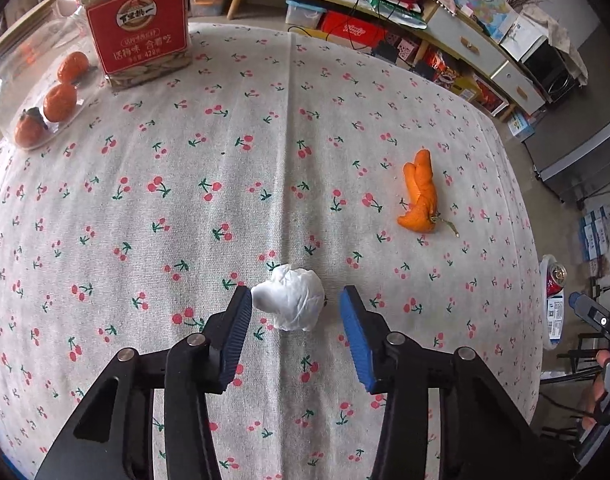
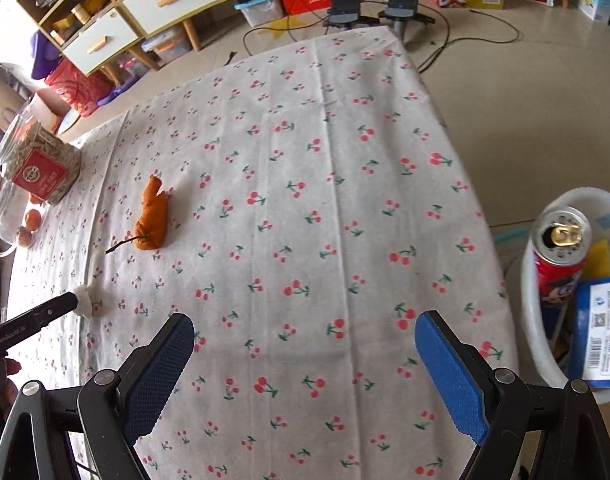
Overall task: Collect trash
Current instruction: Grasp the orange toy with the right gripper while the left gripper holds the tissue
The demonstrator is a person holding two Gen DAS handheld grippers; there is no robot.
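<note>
A crumpled white tissue (image 1: 289,298) lies on the cherry-print tablecloth (image 1: 225,200), between the fingertips of my left gripper (image 1: 296,300). The jaws are open around it; the left pad touches or nearly touches it, the right pad stands apart. Orange peel (image 1: 419,194) lies further right on the cloth. My right gripper (image 2: 305,328) is open and empty above the cloth; its view shows the tissue (image 2: 88,301), the peel (image 2: 152,216) and the left gripper's finger at far left. A white trash bin (image 2: 545,344) beside the table holds a red can (image 2: 559,256) and a blue packet (image 2: 599,328).
A jar of seeds with a red label (image 1: 139,20) and a glass jar holding mandarins (image 1: 37,92) stand at the table's far left. The bin (image 1: 551,300) sits off the table's right edge. Shelves, boxes and cables line the floor beyond.
</note>
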